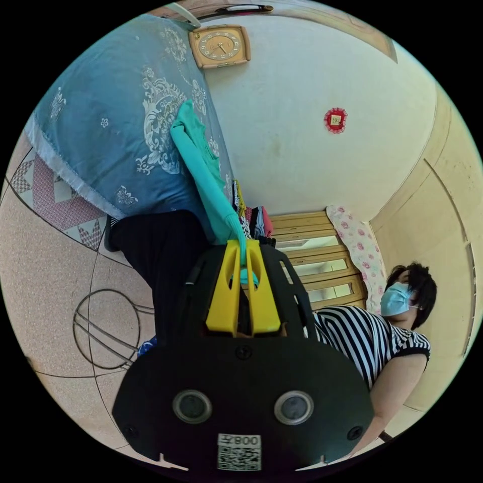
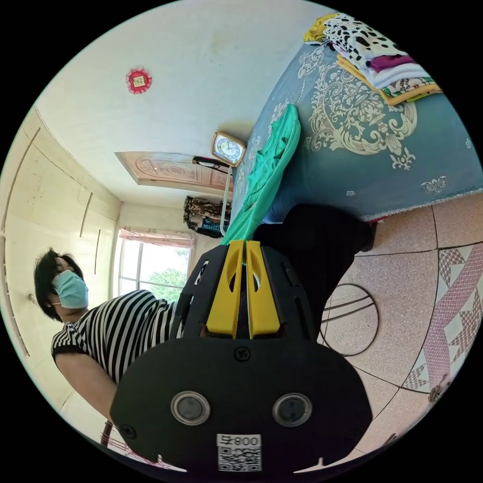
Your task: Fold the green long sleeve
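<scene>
Left claw (image 1: 245, 246): yellow jaws closed narrow, pinching a sleeve end of the green long sleeve (image 1: 201, 166)
Right claw (image 2: 244, 247): yellow jaws nearly together, clamped on the other end of the green long sleeve (image 2: 266, 176)
Green long sleeve: stretched from each claw up to the bed (image 1: 100, 115), far part lying bunched on the blue patterned bedspread (image 2: 362, 151)
Black garment (image 1: 161, 251): just beside the left claw, hanging at the bed edge; also seen in the right gripper view (image 2: 317, 241)
Folded stack (image 2: 382, 60): on the bedspread, well apart from the green long sleeve
Clock (image 1: 220, 46): near the bed, against the wall
Floor (image 1: 45, 292): tiled, with patterned border
Person (image 1: 372, 342): striped top, standing beside the left claw
</scene>
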{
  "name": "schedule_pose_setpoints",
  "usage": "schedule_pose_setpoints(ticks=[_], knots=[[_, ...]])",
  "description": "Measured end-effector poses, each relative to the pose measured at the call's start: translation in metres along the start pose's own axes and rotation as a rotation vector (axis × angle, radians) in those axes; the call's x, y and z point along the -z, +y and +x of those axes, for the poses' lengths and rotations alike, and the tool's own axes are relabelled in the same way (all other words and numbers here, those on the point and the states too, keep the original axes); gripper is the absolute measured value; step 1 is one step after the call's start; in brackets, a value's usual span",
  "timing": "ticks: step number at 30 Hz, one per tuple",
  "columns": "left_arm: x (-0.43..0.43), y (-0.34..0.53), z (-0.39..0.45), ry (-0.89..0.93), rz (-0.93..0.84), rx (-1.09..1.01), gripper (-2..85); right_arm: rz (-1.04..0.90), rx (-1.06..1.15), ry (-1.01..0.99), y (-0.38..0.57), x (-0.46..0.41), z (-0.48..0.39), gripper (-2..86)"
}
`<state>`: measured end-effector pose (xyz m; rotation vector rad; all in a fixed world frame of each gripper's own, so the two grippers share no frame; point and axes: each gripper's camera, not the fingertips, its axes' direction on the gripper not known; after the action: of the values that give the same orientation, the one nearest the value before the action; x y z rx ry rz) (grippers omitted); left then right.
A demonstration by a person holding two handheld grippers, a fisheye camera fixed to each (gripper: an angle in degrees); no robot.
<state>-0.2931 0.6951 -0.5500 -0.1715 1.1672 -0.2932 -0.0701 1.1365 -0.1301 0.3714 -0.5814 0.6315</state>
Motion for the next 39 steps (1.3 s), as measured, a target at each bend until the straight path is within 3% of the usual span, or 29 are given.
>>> schedule_pose_setpoints(ticks=[21,39], knots=[[-0.001,0.033,0.018,0.049,0.018,-0.004,1.8,0.011,0.02,-0.044,0.039,0.037,-0.004,0.4],[-0.035,-0.072,0.026,0.074,0.036,-0.032,1.9,0.067,0.038,-0.083,-0.046,0.043,-0.024,0.5]])
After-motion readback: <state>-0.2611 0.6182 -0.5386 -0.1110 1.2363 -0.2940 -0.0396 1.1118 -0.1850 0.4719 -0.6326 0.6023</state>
